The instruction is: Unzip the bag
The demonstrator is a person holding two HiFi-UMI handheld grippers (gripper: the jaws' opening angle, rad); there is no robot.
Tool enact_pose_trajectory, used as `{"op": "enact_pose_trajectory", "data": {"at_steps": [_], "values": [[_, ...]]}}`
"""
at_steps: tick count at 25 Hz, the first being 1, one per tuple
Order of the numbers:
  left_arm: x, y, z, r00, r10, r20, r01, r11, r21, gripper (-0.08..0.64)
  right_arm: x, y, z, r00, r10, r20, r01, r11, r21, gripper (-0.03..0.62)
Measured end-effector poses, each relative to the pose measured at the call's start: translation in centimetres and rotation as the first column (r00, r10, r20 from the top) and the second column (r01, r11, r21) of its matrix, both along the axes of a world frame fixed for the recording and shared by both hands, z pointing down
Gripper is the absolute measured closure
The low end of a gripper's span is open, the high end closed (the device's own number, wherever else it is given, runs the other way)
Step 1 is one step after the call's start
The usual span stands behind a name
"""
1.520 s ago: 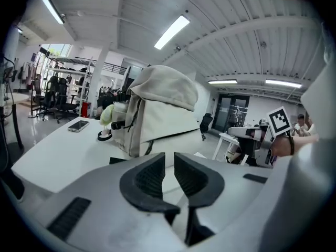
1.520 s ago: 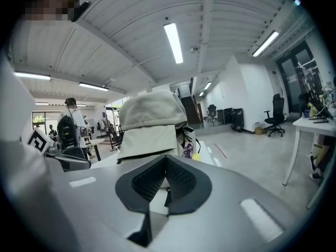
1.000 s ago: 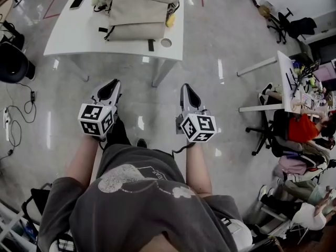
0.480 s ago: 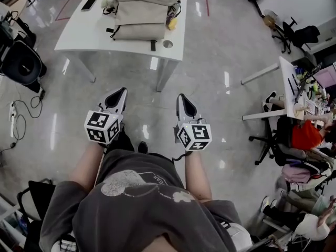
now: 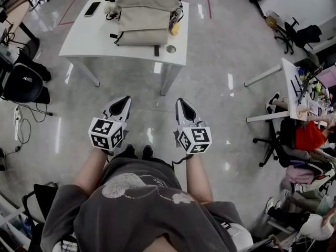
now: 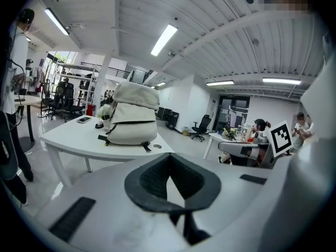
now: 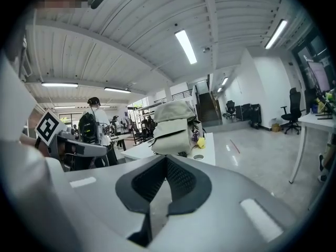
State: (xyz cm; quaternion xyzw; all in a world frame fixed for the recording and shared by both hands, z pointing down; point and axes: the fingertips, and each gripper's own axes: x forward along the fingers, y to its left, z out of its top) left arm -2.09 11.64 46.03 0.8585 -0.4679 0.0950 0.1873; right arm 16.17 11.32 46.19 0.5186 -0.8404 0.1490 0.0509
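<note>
Over the glossy floor [image 5: 210, 62], close in front of the person, the left hand-held gripper [image 5: 122, 102] and the right hand-held gripper [image 5: 182, 104] are each pressed together, pinching nothing. Well beyond them the beige bag [image 5: 144, 12] stands upright on the white bench [image 5: 89, 38], a phone [image 5: 92, 8] near it. Farther right are office chairs [image 5: 299, 33] and seated people [image 5: 310, 135].

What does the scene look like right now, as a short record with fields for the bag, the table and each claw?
bag: beige backpack, upright on the white table, untouched
zip: too far off to read
beside bag: phone toward the table's left end; small yellow item at the backpack's right side
left claw: shut, empty, over the floor short of the table
right claw: shut, empty, over the floor short of the table
</note>
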Motion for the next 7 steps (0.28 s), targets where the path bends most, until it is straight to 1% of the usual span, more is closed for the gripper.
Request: {"op": "enact_pose_trajectory", "data": {"at_steps": [7], "values": [[-2.1, -0.5, -0.8, 1.000, 0.029, -0.011, -0.029, 1.000, 0.007, 0.554, -2.5, -0.5, -0.6, 1.000, 0.018, -0.023, -0.017, 1.000, 0.005, 0.594]]}}
